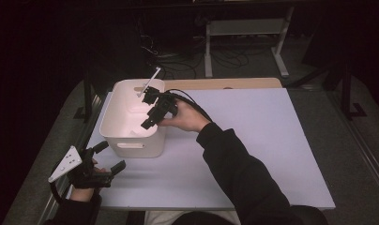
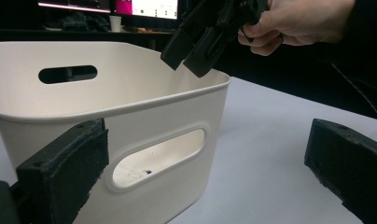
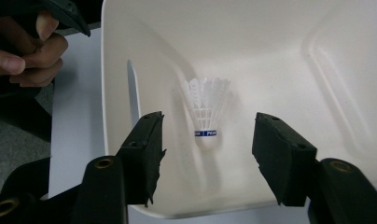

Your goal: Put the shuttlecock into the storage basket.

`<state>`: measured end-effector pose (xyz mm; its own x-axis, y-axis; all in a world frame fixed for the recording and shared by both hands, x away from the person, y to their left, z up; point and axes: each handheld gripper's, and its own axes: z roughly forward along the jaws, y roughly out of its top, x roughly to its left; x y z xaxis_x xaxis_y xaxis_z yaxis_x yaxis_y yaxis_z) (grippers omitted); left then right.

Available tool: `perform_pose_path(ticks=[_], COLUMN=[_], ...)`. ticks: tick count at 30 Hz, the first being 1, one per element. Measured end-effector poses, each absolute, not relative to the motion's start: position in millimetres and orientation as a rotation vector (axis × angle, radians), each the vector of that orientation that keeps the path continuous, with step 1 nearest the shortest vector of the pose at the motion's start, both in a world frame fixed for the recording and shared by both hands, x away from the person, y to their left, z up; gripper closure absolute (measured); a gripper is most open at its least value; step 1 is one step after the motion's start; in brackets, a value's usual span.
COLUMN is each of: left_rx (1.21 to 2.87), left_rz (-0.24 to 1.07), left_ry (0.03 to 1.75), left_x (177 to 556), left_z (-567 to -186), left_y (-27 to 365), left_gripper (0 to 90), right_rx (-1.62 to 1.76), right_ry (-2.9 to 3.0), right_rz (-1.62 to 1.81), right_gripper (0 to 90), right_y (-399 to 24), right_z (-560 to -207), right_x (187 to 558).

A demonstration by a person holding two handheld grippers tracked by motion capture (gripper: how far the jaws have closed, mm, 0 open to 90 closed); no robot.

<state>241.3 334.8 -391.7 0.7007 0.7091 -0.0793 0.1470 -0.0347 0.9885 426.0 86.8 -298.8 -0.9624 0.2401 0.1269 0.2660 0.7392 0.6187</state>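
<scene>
A white plastic bin (image 1: 131, 140) with handle slots stands on the left part of the white table (image 1: 253, 140). A white shuttlecock (image 3: 205, 109) with a blue band lies on the bin's floor. My right gripper (image 1: 149, 112) hangs over the bin's right rim, pointing down into it. Its jaws are open, and in the right gripper view (image 3: 207, 154) the shuttlecock lies below the gap, clear of both pads. My left gripper (image 1: 111, 155) rests open near the table's front left corner. It faces the bin's near wall (image 2: 144, 107), with nothing between its jaws.
A wooden strip (image 1: 225, 83) runs along the table's far edge. Beyond it are a white desk frame (image 1: 244, 28) and cables on a dark floor. Lit monitors (image 2: 144, 7) show behind the bin. The person's right sleeve (image 1: 244, 173) crosses the table's middle.
</scene>
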Motion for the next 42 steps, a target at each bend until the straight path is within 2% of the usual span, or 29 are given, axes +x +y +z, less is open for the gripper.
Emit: perform_pose_path(ticks=[7,8,10,11,16,23,31,42], left_rx=[1.569,1.570,1.570,1.570,1.570,1.570,1.570,1.568], left_rz=[0.520,0.521,0.521,0.521,0.520,0.520,0.519,0.519], left_ry=[0.721,0.720,0.720,0.721,0.722,0.723,0.725,0.727], left_x=[241,241,241,241,241,241,241,242], left_z=[-392,-392,-392,-392,-392,-392,-392,-392], left_y=[335,335,335,335,335,335,335,335], left_gripper=[0.0,0.0,0.0,0.0,0.0,0.0,0.0,0.0], right_rx=[-0.436,-0.441,-0.442,-0.456,-0.490,-0.528,-0.572,-0.625], right_ry=[-2.886,-2.893,-2.895,-2.898,-2.904,-2.894,-2.912,-2.881], right_rz=[-1.085,-1.092,-1.096,-1.109,-1.142,-1.176,-1.213,-1.306], right_gripper=[32.0,27.2,27.2,20.6,13.9,12.6,0.9,0.0], right_y=[79,76,75,71,62,54,39,10], right_z=[-291,-289,-288,-285,-279,-276,-275,-278], right_x=[427,427,427,427,427,427,426,423])
